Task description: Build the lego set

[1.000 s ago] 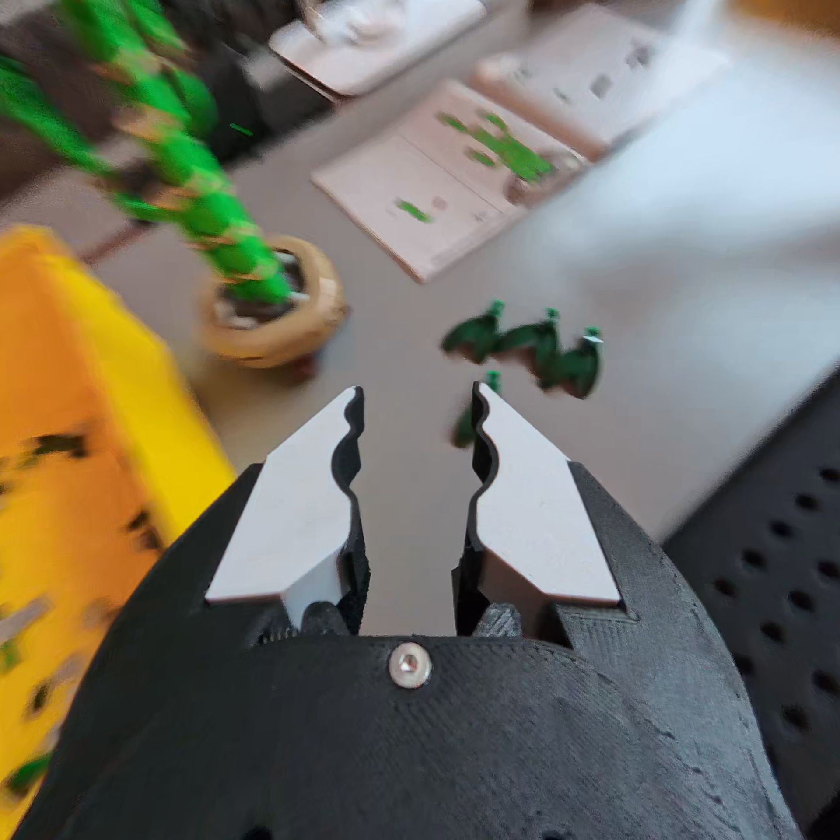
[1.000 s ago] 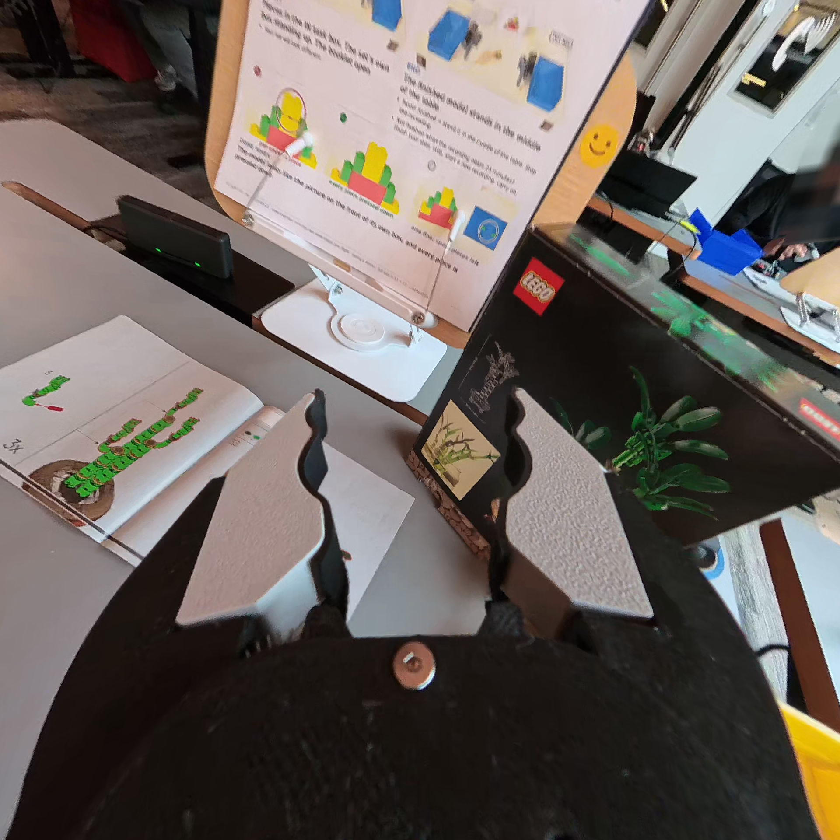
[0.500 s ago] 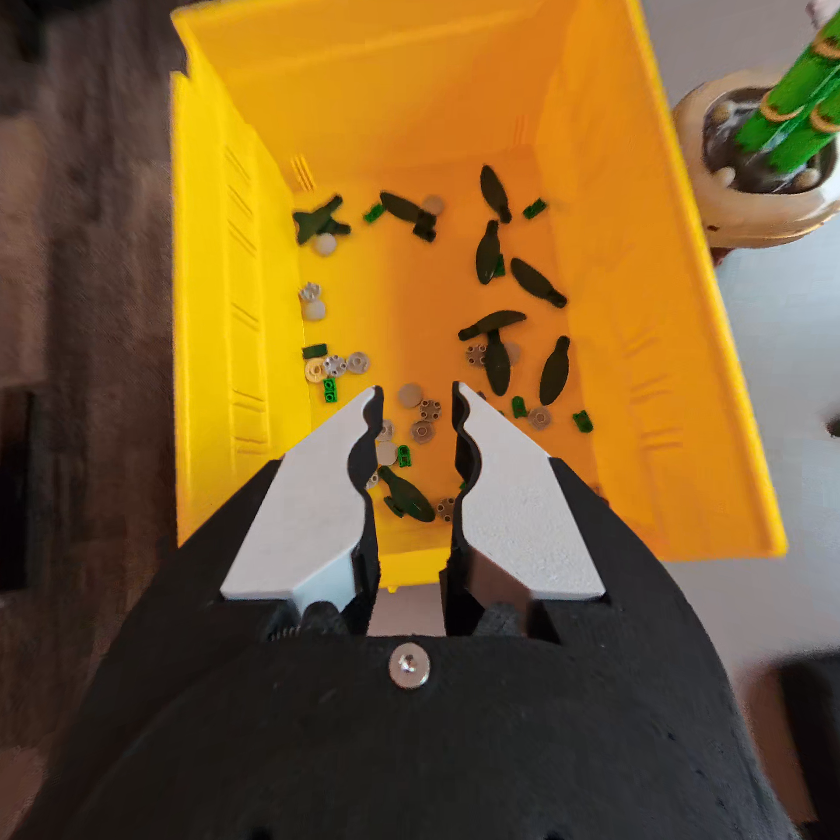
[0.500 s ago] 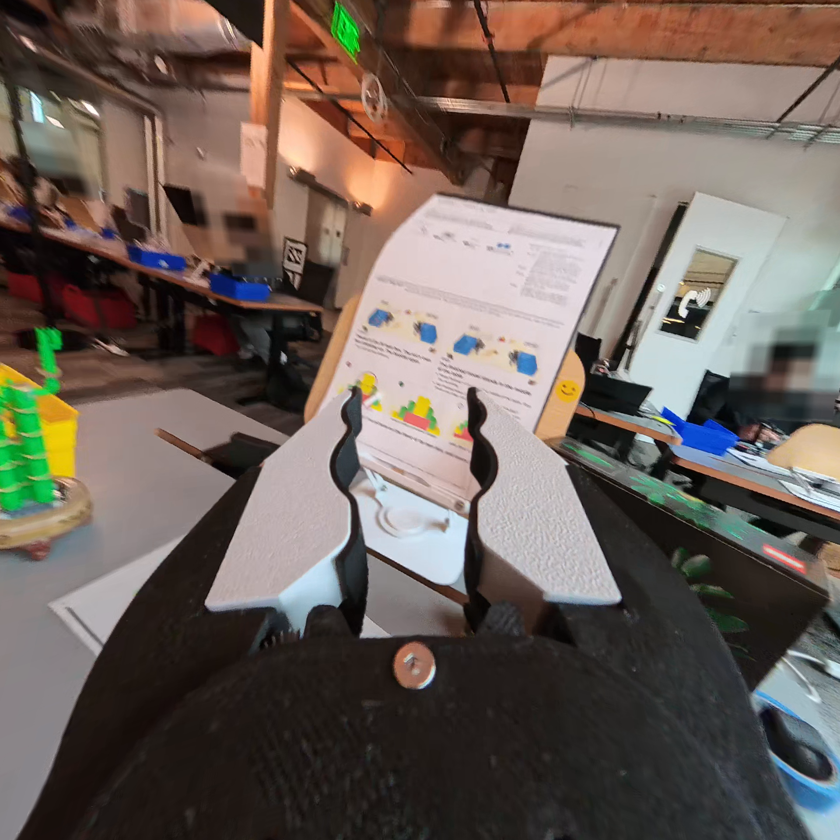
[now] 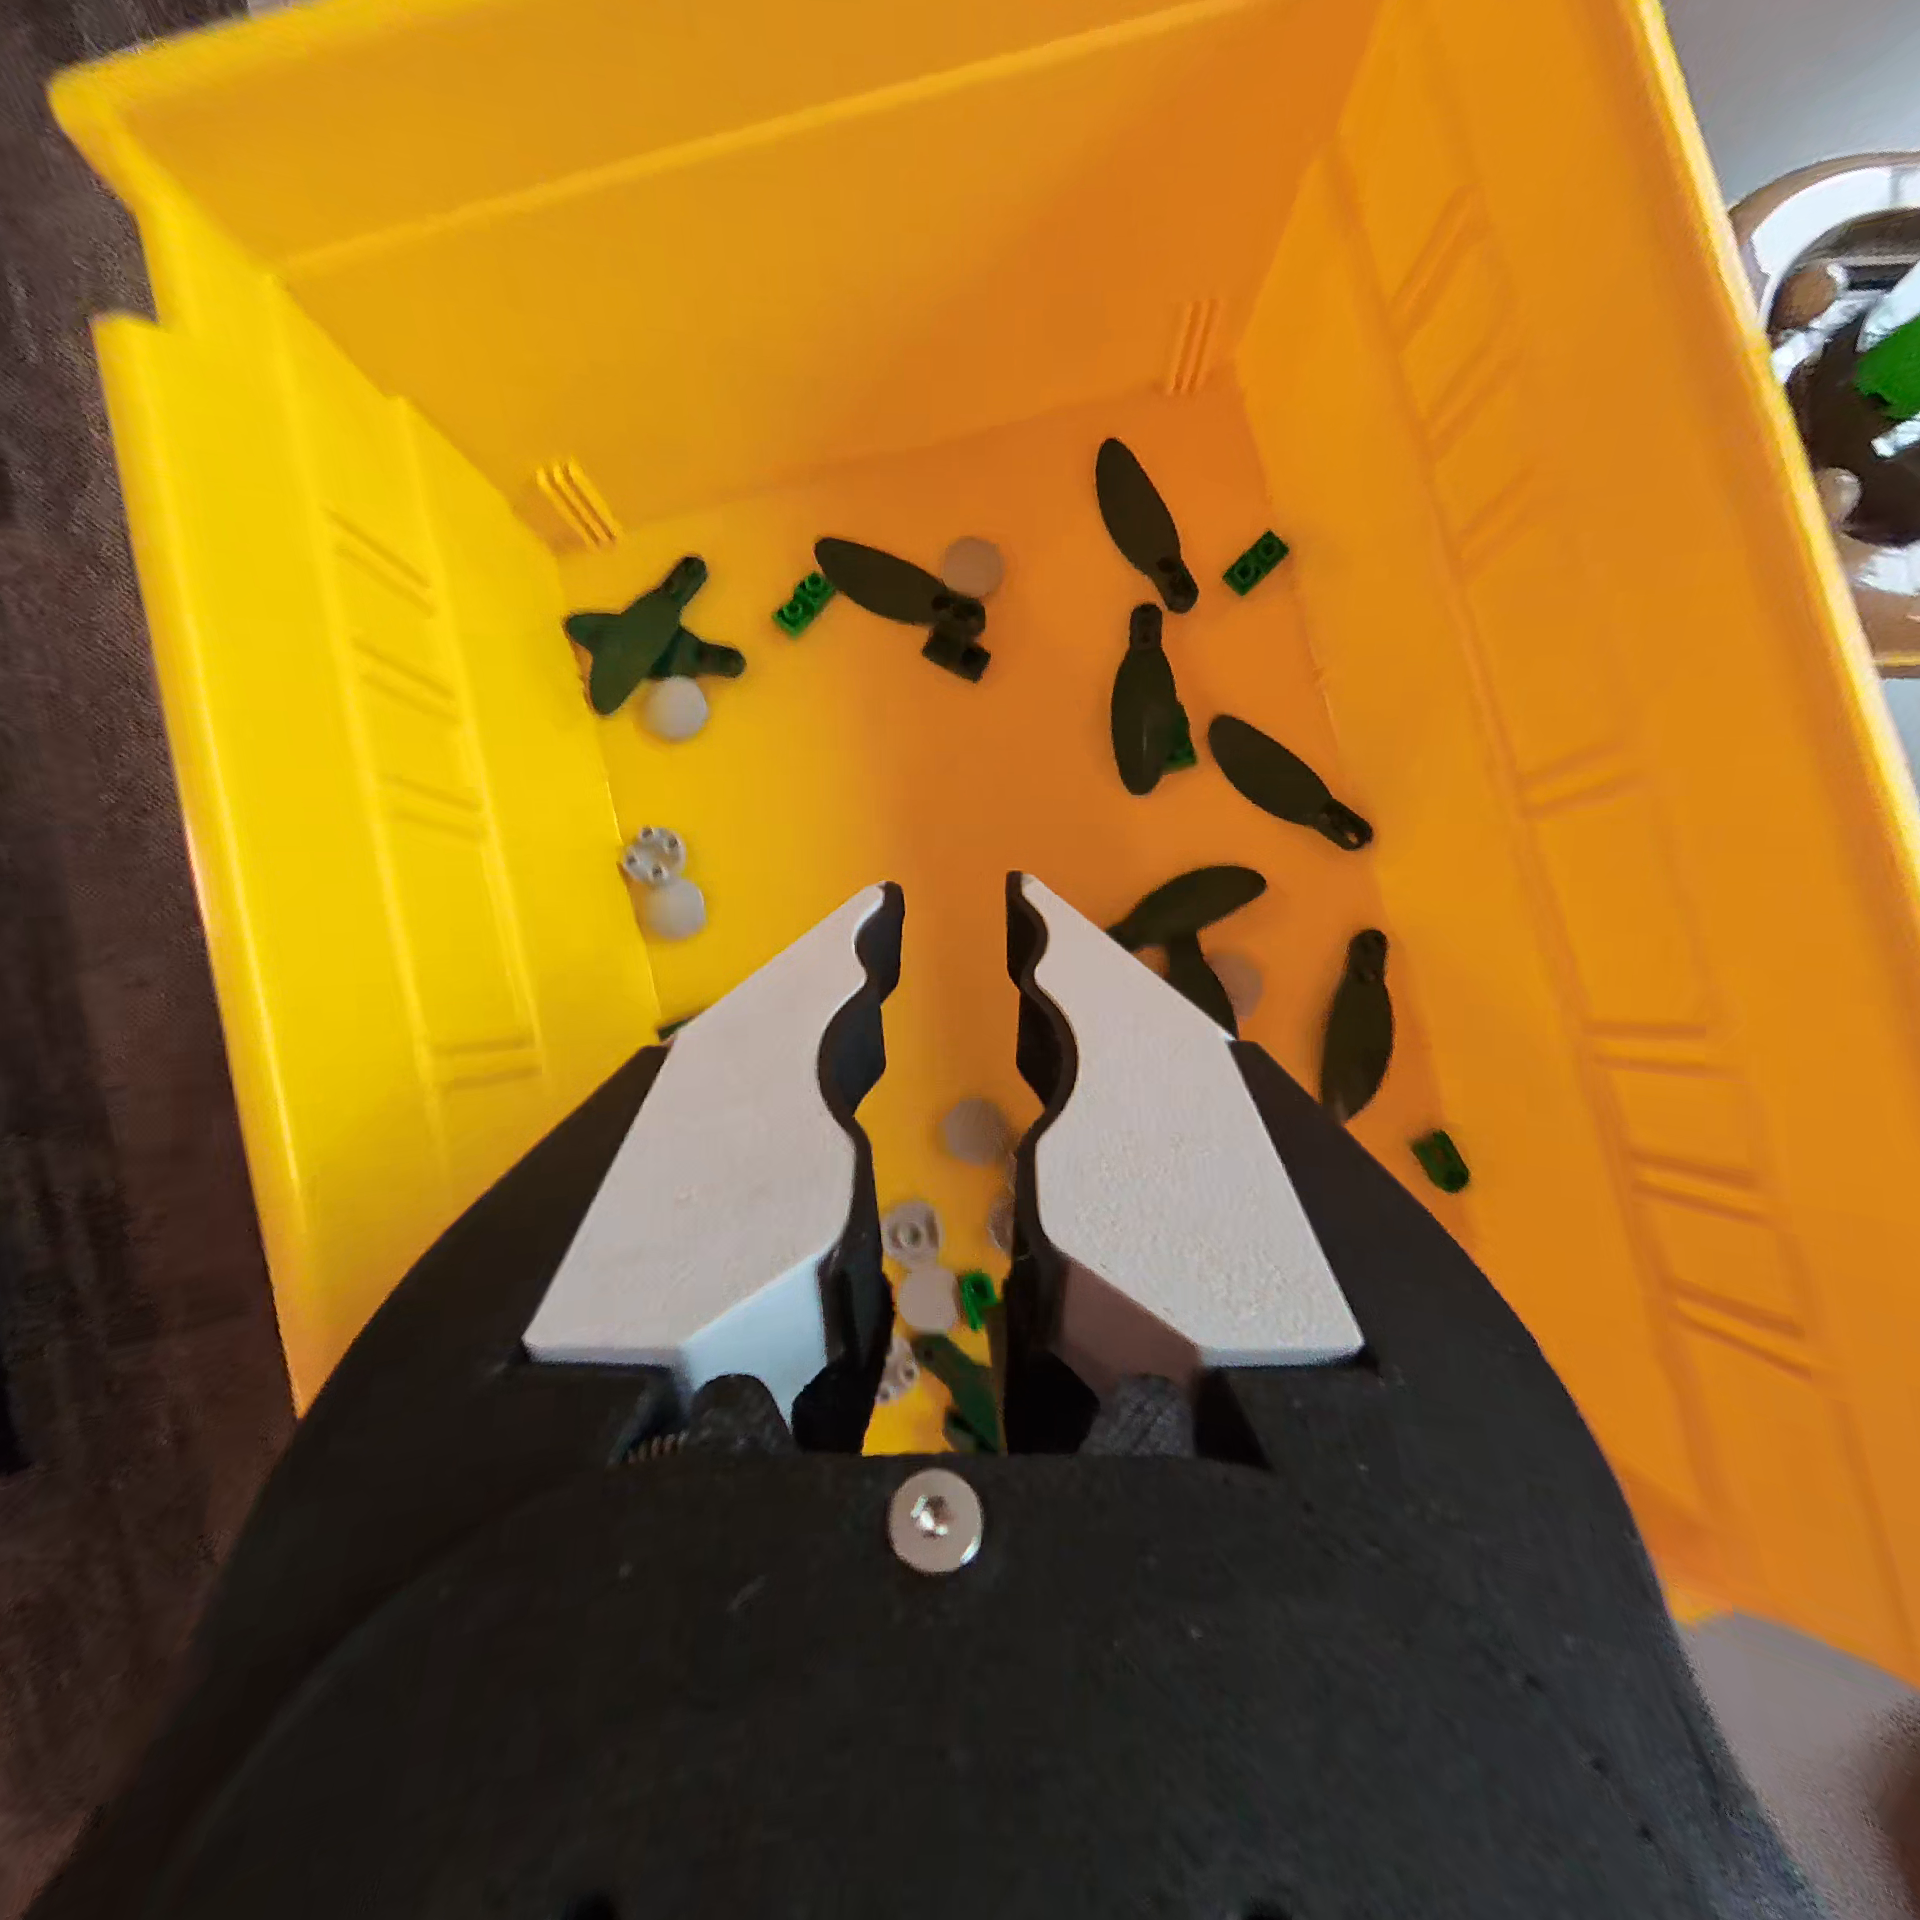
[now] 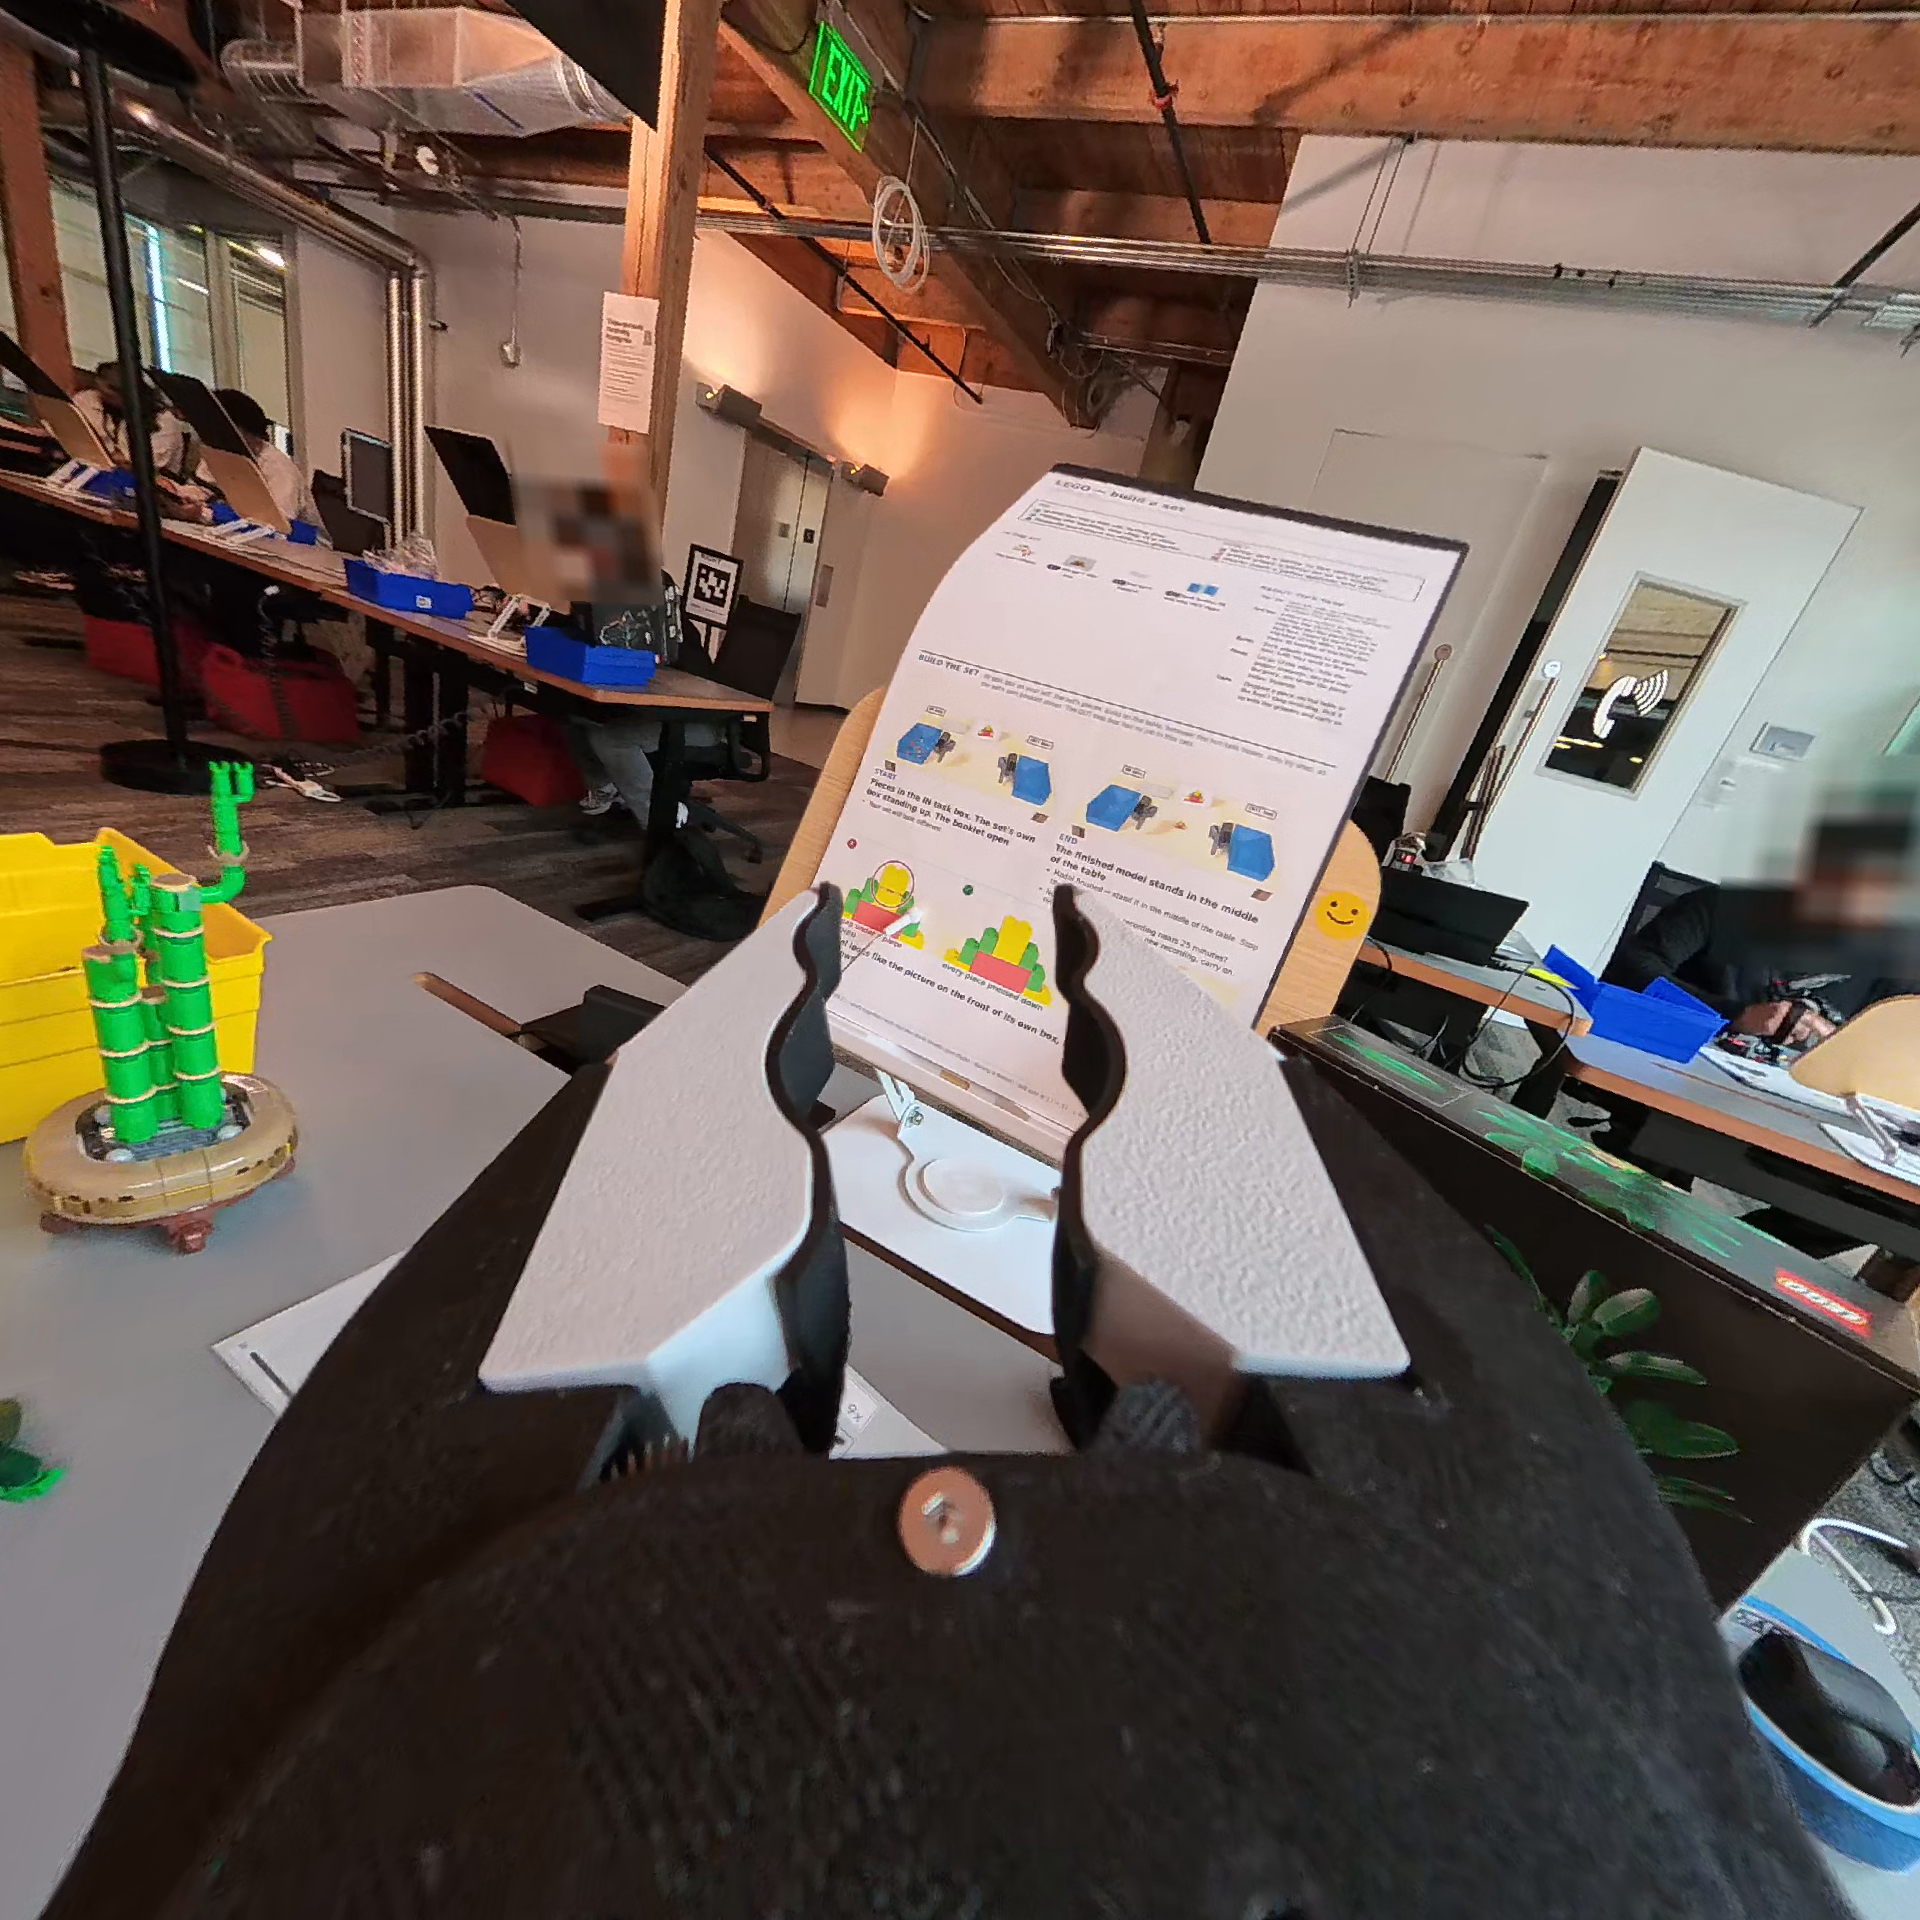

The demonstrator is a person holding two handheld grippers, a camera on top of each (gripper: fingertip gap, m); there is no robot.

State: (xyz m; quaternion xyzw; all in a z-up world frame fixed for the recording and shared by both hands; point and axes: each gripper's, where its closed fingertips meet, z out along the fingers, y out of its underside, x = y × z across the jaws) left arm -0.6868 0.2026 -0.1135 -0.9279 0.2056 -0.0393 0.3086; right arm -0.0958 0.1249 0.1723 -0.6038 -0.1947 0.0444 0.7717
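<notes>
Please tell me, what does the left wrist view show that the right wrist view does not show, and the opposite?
Only the left wrist view shows the inside of the yellow bin: dark green leaf pieces, grey round pieces and small green plates on its floor, with the open left tongs above them.

Only the right wrist view shows the instruction sheet on its stand, the black set box and the open right tongs.

Both show the yellow bin and the bamboo model, which the left view cuts off at its edge.

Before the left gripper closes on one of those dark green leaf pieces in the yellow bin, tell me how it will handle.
The leaf piece looks thin and lies flat, so pinching it off the yellow bin floor may be fiddly. Probably stiff, light, and apt to slide.
</notes>
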